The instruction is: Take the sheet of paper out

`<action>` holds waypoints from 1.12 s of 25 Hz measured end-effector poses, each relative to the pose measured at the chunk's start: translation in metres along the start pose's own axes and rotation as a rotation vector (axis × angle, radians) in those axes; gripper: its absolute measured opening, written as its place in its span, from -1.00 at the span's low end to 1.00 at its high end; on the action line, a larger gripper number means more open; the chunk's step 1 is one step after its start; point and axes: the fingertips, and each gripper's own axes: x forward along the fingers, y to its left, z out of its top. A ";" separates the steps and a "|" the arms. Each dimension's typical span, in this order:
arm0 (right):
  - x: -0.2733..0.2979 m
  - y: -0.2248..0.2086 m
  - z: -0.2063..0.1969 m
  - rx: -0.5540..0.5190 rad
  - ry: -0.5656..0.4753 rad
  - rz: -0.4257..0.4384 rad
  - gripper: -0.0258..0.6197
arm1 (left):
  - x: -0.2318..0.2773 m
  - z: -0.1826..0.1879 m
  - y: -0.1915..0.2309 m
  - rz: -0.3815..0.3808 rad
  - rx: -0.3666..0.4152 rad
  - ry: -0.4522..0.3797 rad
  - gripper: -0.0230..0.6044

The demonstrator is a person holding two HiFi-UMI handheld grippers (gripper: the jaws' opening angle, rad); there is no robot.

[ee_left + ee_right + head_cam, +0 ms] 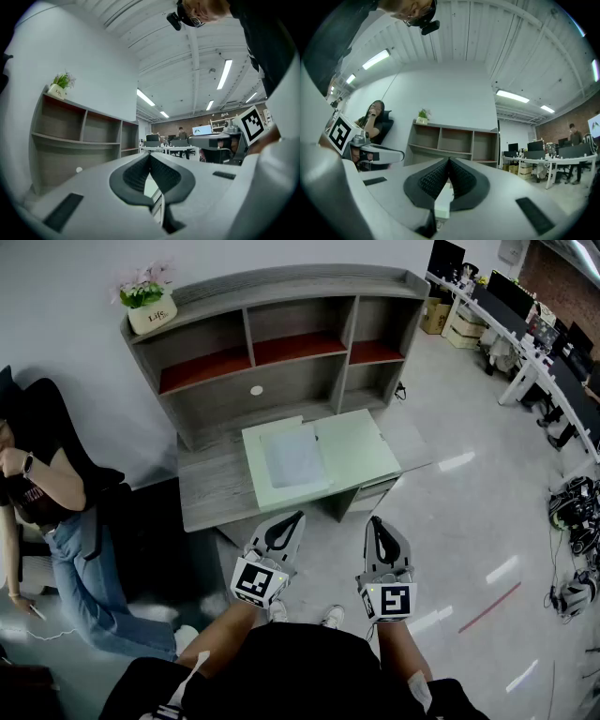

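An open pale green folder (361, 448) lies on the grey desk (211, 486), and a whitish sheet of paper (295, 456) rests on its left half. Both grippers hang in the air on the near side of the desk, below the folder in the head view. My left gripper (296, 517) is shut with nothing between its tips. My right gripper (376, 520) is shut too and holds nothing. In the left gripper view the left gripper (150, 156) has its jaws together, and in the right gripper view the right gripper (449, 161) likewise.
A grey shelf unit (272, 343) with red-lined compartments stands at the back of the desk, with a potted plant (148, 298) on top. A person (47, 512) sits at the left. Office desks with monitors (525, 329) run along the far right.
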 end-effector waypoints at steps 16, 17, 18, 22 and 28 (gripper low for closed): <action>-0.004 -0.014 -0.003 0.024 -0.012 0.012 -0.85 | 0.005 0.000 0.003 0.047 0.034 0.018 -0.90; -0.005 -0.016 -0.003 0.031 -0.015 0.015 -0.85 | 0.005 -0.001 0.000 0.048 0.035 0.020 -0.90; -0.007 -0.018 -0.004 0.039 -0.017 0.019 -0.85 | 0.006 -0.001 -0.003 0.050 0.036 0.023 -0.90; -0.014 -0.033 -0.010 0.050 -0.015 0.029 -0.85 | 0.012 -0.004 -0.018 0.059 0.041 0.029 -0.90; -0.024 -0.055 -0.012 0.066 -0.031 0.069 -0.85 | 0.025 -0.003 -0.039 0.081 0.074 0.045 -0.90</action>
